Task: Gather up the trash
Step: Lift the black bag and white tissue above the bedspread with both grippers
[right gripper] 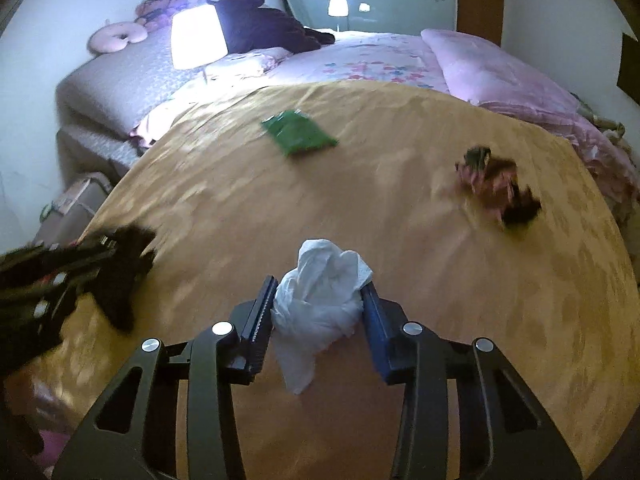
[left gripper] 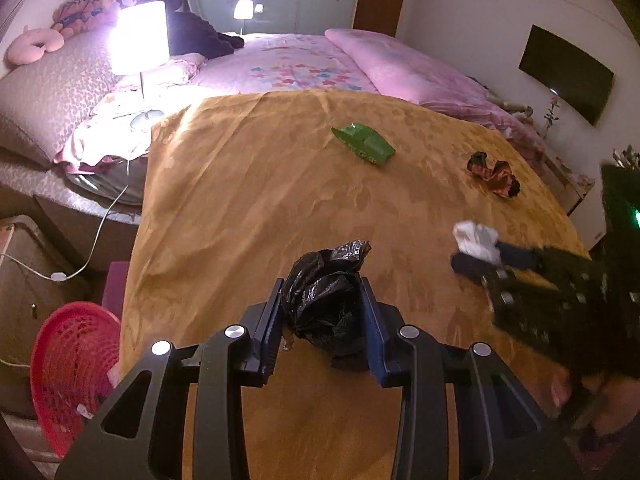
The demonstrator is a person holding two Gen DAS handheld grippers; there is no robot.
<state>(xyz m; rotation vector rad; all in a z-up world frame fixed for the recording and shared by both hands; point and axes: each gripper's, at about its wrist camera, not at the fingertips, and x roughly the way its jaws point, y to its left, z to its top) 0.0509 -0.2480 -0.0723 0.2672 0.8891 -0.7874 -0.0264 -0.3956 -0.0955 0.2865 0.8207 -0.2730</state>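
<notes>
your left gripper clamps the black bag, your right gripper the white tissue; the green wrapper and blurred crumpled wrapper lie apart on the yellow cloth, red basket partly cut off

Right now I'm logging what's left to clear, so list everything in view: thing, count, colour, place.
plastic bag: 1, black, crumpled, in left gripper
tissue: 1, white, in right gripper
packet: 1, green, far on cloth
wrapper: 1, red and dark, crumpled, right on cloth
cloth: 1, golden, covers the surface
lamp: 1, white, lit, on bed
bed: 1, pink, behind
basket: 1, red, floor, left
screen: 1, black, right wall
left gripper: 1, black, shut on bag
right gripper: 1, black, shut on tissue
</notes>
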